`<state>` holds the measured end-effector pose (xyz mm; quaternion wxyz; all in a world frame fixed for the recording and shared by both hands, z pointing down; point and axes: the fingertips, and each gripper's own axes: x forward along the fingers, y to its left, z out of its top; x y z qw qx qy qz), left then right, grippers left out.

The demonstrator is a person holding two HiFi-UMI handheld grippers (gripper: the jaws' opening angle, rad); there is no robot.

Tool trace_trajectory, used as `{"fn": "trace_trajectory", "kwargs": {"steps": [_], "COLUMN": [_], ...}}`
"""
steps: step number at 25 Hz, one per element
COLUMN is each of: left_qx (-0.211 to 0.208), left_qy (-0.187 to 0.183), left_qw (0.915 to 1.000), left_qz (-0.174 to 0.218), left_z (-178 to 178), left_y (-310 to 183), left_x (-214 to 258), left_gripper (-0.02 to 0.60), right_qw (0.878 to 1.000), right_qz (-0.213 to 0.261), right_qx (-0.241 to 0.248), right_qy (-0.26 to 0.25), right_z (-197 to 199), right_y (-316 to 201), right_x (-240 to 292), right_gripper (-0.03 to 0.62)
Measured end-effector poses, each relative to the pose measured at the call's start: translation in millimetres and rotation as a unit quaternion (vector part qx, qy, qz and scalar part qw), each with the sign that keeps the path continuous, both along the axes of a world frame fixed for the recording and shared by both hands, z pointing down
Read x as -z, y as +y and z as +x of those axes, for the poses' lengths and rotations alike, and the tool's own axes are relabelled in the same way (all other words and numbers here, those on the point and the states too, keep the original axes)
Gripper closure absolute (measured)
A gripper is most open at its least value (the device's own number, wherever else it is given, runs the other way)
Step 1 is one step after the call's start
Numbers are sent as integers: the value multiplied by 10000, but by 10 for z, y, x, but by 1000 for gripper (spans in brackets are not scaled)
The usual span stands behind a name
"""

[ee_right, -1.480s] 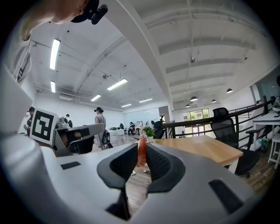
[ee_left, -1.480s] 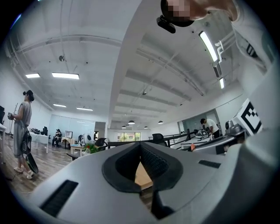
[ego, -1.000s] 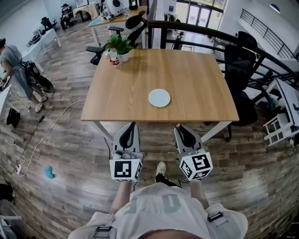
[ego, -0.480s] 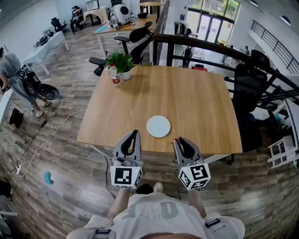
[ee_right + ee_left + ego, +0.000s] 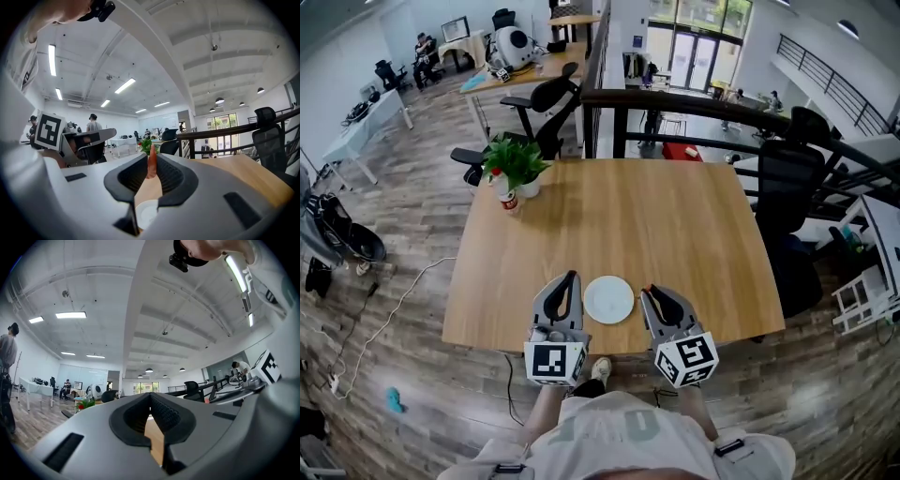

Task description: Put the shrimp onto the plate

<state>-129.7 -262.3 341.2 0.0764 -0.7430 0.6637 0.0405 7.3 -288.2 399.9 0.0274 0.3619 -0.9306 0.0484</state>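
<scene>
Wooden table [image 5: 628, 216] behind, a slim orange-pink shrimp [image 5: 152, 161] points upward.

My left gripper [image 5: 569, 278] and my right gripper [image 5: 648, 292] look the same: a smooth grey shell, rounded, which becomes narrow toward the jaws. Inside, the jaws carry black pads [image 5: 164, 413] with fine ribs. At the back of each gripper sits a white cube [image 5: 555, 363] with black square markers. I wear a light grey T-shirt [image 5: 614, 431] with pale print on the chest, dark straps [image 5: 727, 437] with buckles on both shoulders, and a light shoe [image 5: 600, 367].
</scene>
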Motion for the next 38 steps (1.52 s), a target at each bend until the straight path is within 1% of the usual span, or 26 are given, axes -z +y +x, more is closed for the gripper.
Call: {"fn": "trace_trajectory", "kwargs": {"steps": [4,9,12,17,23,26,30,33,35,38], "left_qx": [-41,64,35,-22,81,203,367,515,579,744], "left_qy": [5,181,269,283,132,63,114,75,4,-91], "left_qw": [9999,9998,9996,9995,9999,9997,9992,9986,9982,9971], "left_qz": [114,54,21,-127,61,81,-114,-90,-142,-138], "left_z": [-180,-497,-568,-477,-349,-320,-331,-401,-409,-433], "left_y": [-299,-555,-669,-852,-1004,-1003,-965,-1023,-1024,-981], "left_x": [62,-3,-63,-137,11,26,-69,-41,-43,-66], "left_gripper": [572,572,573,572,572,572,572,572,572,572], "right_qw": [9999,9998,9997,9997,9992,9985,9970,9953,9935,9889], "right_qz": [81,136,99,-14,-9,4,-34,-24,-177,-502], "right_qx": [-25,146,184,161,376,523,741,919,1065,1238], "right_qy": [68,97,141,157,122,138,224,291,369,653], "right_z": [-185,-521,-608,-554,-511,-524,-549,-613,-649,-706], "right_y": [-312,-534,-596,-725,-889,-907,-893,-970,-971,-935], "right_x": [46,108,82,37,66,71,50,38,-41,-313], "right_gripper": [531,531,531,531,531,531,531,531,531,531]}}
